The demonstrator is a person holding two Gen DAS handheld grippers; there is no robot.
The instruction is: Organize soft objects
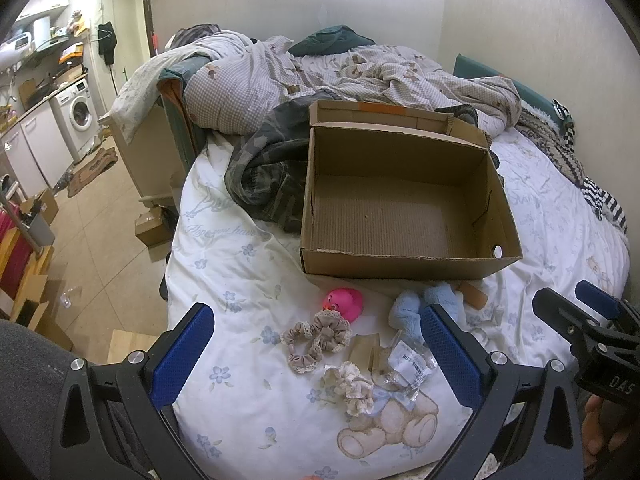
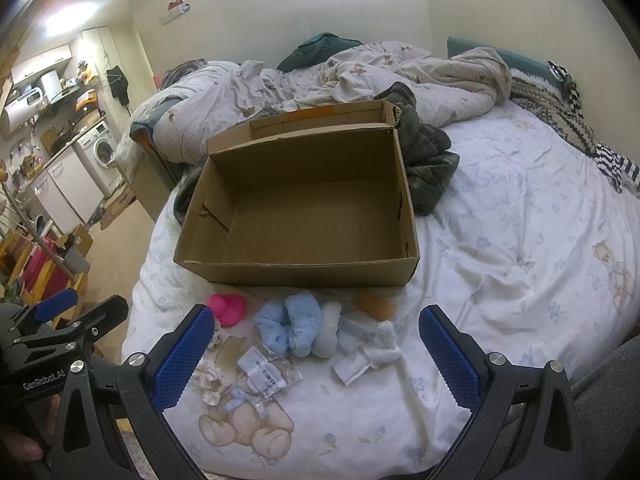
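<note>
Both your wrist cameras look down the bed from its foot, close above the toys; each shares the cardboard box (image 1: pixel 404 200) (image 2: pixel 304 204) at 12 o'clock.

Open cardboard box (image 2: pixel 320 216) with bare floor, reachable from above. Near wall fronted by crowded toys: pink duck (image 1: pixel 344 300), blue plush (image 2: pixel 296 328), scrunchies (image 1: pixel 320 336), plastic packet (image 2: pixel 264 368). Camouflage clothing (image 1: pixel 264 172) pressed against one side. Bare sheet (image 2: pixel 520 240) beyond the other.

Empty cardboard box (image 1: pixel 404 200) sits on the bed (image 1: pixel 240 272). Pink duck (image 1: pixel 344 303), scrunchies (image 1: pixel 316 338) and blue plush (image 1: pixel 420 310) lie just before it, between the left claw's (image 1: pixel 316 356) wide-open fingers.
</note>
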